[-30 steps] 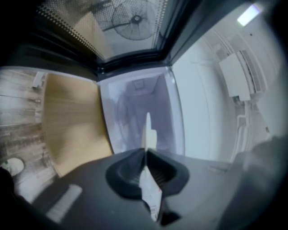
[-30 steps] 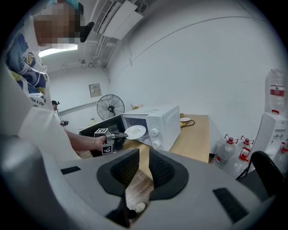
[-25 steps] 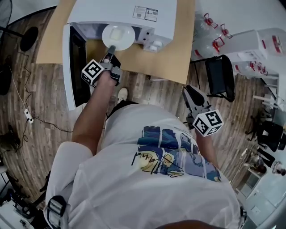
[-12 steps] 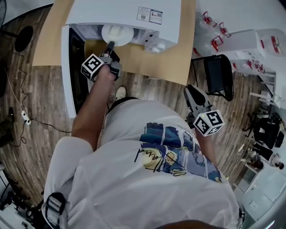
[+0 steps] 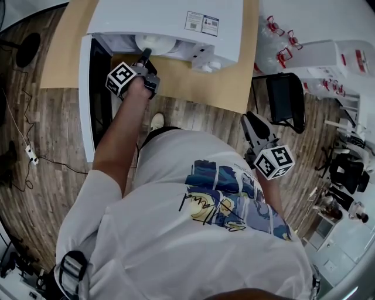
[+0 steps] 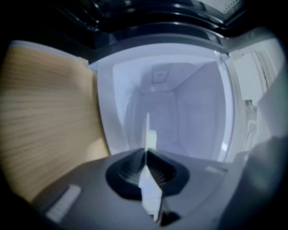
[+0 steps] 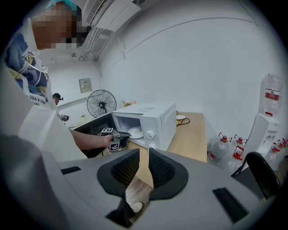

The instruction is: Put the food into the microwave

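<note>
Hanging idle beside the person's hip, the right tool (image 5: 248,118) has its jaws a narrow slit apart with nothing between them, and it plays no part just now. Further out, over the light wooden bench (image 5: 199,82), the left tool (image 5: 145,54) is clamped tight on the near rim of the round white plate (image 5: 153,42), holding it roughly level at the mouth of the white box-shaped microwave (image 5: 167,17). In the head view the far part of the plate is already under the oven's roof and only its near part shows; the food it should carry cannot be made out there. The dark-windowed door (image 5: 94,99) stands swung wide to the left, and the pale cavity (image 6: 180,112) ahead looks bare. The carrying looks nearly done. What seems left is to push the plate fully in, set it on the cavity floor, let go, draw the left tool out and shut the door
</note>
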The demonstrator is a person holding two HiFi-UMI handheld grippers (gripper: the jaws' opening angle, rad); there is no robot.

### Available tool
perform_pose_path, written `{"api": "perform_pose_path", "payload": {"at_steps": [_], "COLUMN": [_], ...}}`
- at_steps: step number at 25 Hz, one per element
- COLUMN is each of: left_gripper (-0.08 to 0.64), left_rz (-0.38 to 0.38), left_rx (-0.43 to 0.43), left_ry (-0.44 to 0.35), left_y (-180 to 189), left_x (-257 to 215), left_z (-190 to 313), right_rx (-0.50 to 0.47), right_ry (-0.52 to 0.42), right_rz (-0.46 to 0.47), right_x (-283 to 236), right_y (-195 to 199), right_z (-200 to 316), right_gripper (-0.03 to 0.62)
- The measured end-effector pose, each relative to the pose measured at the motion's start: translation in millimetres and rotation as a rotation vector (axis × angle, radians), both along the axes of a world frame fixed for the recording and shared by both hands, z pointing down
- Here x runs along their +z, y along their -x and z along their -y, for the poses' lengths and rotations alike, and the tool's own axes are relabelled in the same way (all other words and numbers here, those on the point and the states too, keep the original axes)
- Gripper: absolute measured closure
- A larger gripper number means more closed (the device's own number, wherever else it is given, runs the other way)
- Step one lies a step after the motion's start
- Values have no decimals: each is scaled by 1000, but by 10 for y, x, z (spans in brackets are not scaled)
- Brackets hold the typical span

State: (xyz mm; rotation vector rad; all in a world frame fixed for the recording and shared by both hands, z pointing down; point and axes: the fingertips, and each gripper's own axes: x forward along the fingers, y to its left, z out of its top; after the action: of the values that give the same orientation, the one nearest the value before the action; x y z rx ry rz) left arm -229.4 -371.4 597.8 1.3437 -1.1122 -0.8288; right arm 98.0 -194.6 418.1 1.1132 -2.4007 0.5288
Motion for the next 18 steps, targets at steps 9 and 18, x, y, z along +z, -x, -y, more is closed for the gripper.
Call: {"api": "perform_pose_path", "payload": {"at_steps": [9,18], "left_gripper": [537,489], "left_rz": [51,407], "left_rx": [53,137], "left_ry": [62,94], "left_y": [-30,26], "left_x": [4,-14], "left_z": [74,105], "right_rx": [30,37], "right_ry": [-14,-3], "right_rz": [2,17], "right_x": [-33,11], "right_y": [24,98], "right_z": [25,36], "right_gripper": [534,534]}}
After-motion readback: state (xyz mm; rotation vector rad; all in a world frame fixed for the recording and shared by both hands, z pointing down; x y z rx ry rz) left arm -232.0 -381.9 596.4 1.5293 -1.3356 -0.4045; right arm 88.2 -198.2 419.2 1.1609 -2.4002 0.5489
